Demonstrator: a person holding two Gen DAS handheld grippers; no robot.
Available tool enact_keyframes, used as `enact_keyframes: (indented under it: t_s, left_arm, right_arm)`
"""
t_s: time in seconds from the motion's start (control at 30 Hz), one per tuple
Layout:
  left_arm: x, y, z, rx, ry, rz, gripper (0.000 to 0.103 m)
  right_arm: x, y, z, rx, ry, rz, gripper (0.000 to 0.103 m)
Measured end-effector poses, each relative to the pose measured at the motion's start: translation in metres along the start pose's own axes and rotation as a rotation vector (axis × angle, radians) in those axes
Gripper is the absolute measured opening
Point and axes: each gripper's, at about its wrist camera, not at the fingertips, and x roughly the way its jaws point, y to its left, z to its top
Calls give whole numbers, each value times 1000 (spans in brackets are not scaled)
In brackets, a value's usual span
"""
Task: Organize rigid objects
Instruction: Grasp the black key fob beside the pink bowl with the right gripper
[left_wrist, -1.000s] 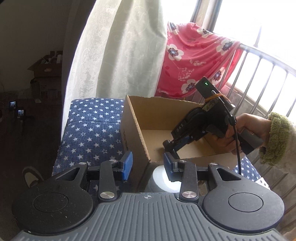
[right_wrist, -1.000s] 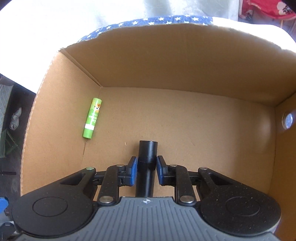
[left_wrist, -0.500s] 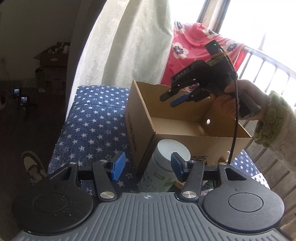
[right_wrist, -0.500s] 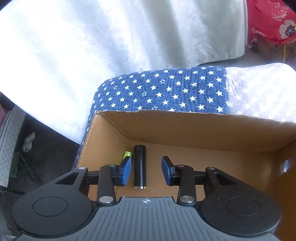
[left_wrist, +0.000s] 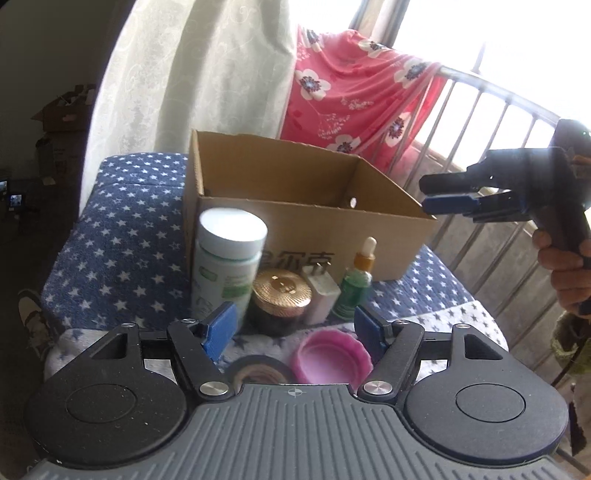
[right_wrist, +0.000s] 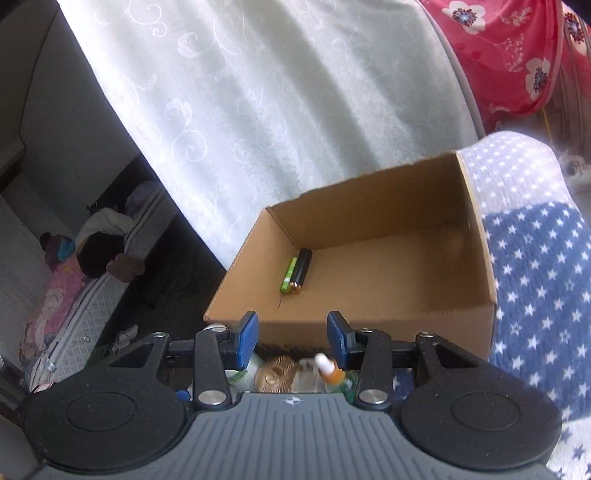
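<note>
An open cardboard box (left_wrist: 369, 236) (right_wrist: 369, 325) stands on a star-patterned blue cloth. Inside it a black tube (right_wrist: 302, 271) and a green tube (right_wrist: 289, 275) lie side by side near the left wall. In front of the box stand a white bottle (left_wrist: 229, 258), a gold-lidded jar (left_wrist: 281, 295), a white plug (left_wrist: 321, 291) and a green dropper bottle (left_wrist: 356, 284). A pink lid (left_wrist: 330, 356) and a tape roll (left_wrist: 258, 371) lie nearest. My left gripper (left_wrist: 293, 332) is open and empty above the pink lid. My right gripper (right_wrist: 291, 338) is open and empty, held above the box's front edge; it also shows in the left wrist view (left_wrist: 450, 192).
A white curtain (left_wrist: 207, 74) and a red flowered cloth (left_wrist: 354, 96) hang behind the box. A metal railing (left_wrist: 491, 155) runs along the right. A mattress with clothes (right_wrist: 92, 266) lies on the floor at the left.
My right gripper opened, left the black tube in the box beside the green one, and pulled up and back out. My left gripper drew back, bringing the objects before the box into view.
</note>
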Motion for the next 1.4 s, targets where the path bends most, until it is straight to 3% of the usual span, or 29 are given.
enact_keyframes:
  t_s: [0.2,0.37,0.5,0.8,1.13,1.4]
  left_arm:
    - [24,-50,-34,103,68,-136,76]
    - [49,-83,-57,173,132,-178,75]
    - [67,-97,-63,202,138,-149,73]
    - [90,-105,-67,257,158,-5,63]
    - [89,-98,-70,256,155,-22,62]
    - [97,-101,-64,240,159,15,54]
  right_arm:
    - [15,-53,-79,192,89,59,42]
    - [36,-73,-102,274,127,114,34]
    - [47,-78,-107,287,139,134,30]
    - [65,-83,-113,276,185,141,24]
    - [42,-90,-123,307,163,197,17]
    - [58,-97,-122,314,168,177,18]
